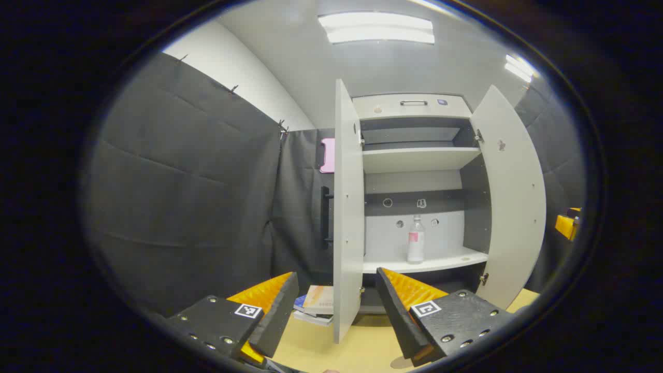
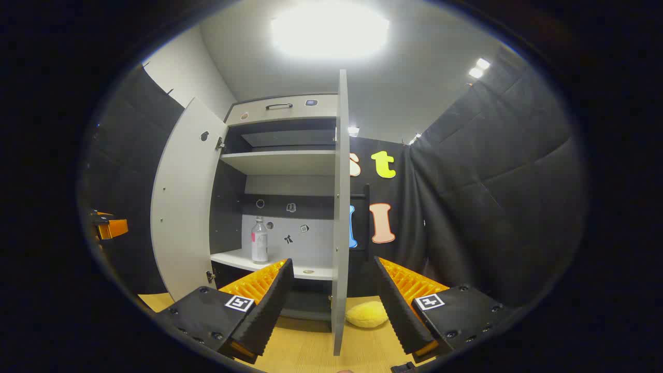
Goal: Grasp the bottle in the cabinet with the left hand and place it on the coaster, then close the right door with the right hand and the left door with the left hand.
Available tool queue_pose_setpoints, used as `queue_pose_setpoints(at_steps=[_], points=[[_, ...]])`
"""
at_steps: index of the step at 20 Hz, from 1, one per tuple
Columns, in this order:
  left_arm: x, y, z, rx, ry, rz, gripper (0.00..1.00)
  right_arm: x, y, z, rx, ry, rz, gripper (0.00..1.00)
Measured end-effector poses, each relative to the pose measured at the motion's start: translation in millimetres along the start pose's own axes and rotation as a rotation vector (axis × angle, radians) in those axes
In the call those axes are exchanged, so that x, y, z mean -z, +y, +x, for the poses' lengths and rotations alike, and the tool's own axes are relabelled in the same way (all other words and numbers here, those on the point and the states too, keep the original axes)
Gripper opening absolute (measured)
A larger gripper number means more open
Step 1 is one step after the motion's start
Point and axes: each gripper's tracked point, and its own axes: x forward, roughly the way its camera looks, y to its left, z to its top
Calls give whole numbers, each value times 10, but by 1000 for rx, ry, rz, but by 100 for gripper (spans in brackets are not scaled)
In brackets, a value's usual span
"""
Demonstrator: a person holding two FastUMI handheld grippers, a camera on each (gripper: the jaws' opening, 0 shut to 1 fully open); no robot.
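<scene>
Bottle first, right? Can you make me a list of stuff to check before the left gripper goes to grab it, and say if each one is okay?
1. Bottle standing upright on the cabinet's lower shelf: ok.
2. Both doors open, so the way in is free: left door and right door both swung out: ok.
3. Left gripper open wide enough to take the bottle: ok.
4. Left gripper lined up with the bottle: not ok, the left door's edge sits between its fingers and the bottle is off to one side.
5. Right gripper open and holding nothing, ready for its door later: ok.
6. Coaster ready on the table: cannot tell.
</scene>
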Motion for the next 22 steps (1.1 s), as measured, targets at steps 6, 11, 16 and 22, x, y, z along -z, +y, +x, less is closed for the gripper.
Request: queue_pose_setpoints(at_steps=[6,11,16,22], points=[[15,-114,100,15,0,7,88,51,-95,21,14,6,6,96],[8,-154,142,25,-7,-5,88,92,-186,18,31,6,7,92],[38,-231,207,42,-7,4,88,103,-193,30,33,12,-4,96],[-43,-627,369,106,-27,-24,88,186,-304,-29,17,22,-14,92]])
